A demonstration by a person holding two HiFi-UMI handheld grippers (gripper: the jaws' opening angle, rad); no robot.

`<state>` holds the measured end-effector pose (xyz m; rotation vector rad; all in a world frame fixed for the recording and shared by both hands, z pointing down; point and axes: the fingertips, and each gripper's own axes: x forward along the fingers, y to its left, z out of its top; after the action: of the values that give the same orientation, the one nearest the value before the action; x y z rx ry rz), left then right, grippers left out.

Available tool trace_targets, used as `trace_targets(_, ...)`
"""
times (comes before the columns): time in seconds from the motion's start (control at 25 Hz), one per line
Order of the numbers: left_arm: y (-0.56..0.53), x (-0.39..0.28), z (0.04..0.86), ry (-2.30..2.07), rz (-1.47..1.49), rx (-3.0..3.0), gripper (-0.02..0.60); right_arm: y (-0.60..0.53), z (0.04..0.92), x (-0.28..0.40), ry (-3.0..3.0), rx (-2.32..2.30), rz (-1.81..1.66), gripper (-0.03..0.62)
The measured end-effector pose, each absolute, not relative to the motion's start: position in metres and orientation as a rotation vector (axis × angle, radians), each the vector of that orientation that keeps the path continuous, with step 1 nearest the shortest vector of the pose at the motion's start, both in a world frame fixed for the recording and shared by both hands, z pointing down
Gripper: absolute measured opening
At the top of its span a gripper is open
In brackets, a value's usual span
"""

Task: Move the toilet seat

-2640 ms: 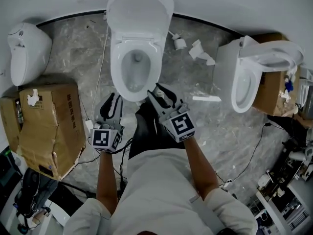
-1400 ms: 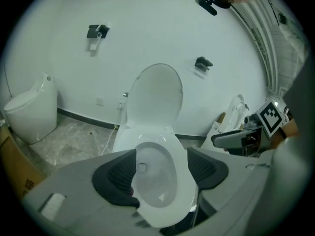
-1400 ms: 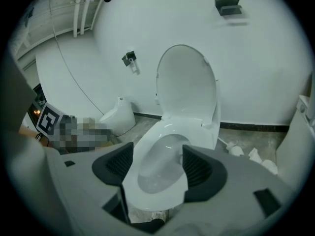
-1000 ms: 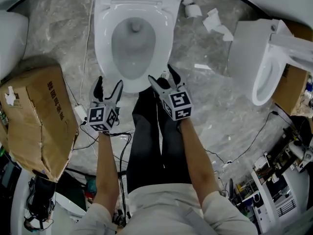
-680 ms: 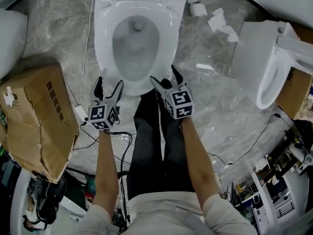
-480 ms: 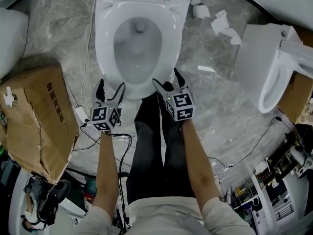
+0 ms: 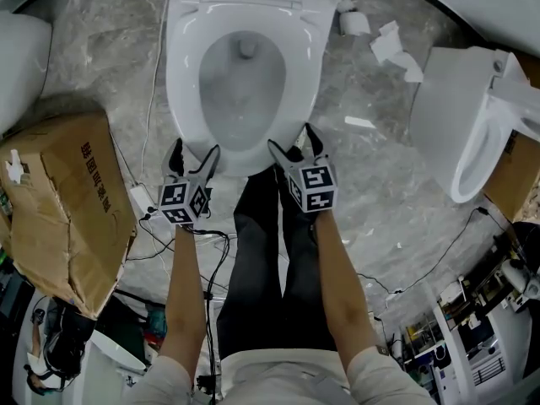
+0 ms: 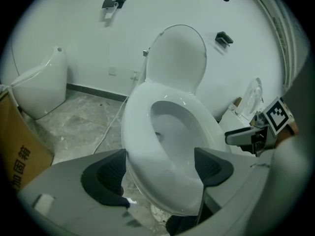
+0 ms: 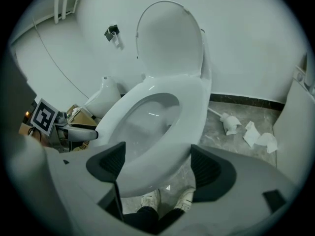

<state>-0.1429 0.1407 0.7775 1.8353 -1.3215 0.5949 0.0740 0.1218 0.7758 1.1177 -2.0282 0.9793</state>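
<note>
The white toilet seat lies flat on the bowl, with the lid standing upright behind it. Both grippers hover at the bowl's front edge. My left gripper is at the front left and my right gripper at the front right. In the left gripper view, the jaws of the left gripper are wide and still opening, with the front of the seat showing between them. The right gripper is likewise opening, framing the seat's front rim. Neither pair of pads visibly presses on it.
A battered cardboard box stands at left, beside a white fixture. A second toilet is at right. Paper scraps and a roll lie on the marble floor. Cables run by the person's legs.
The toilet has come nearer in the head view and both grippers have moved forward to the bowl's front edge. Their jaws have spread a little wider.
</note>
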Motion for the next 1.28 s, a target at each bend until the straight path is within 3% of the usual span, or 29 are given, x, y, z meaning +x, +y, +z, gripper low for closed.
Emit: trace_targets(1.28,0.137,-0.147,0.784,-1.358,0.497,1.737,0.411,0.121,0.781,0.075,-2.031,1.186,1.273,0.419)
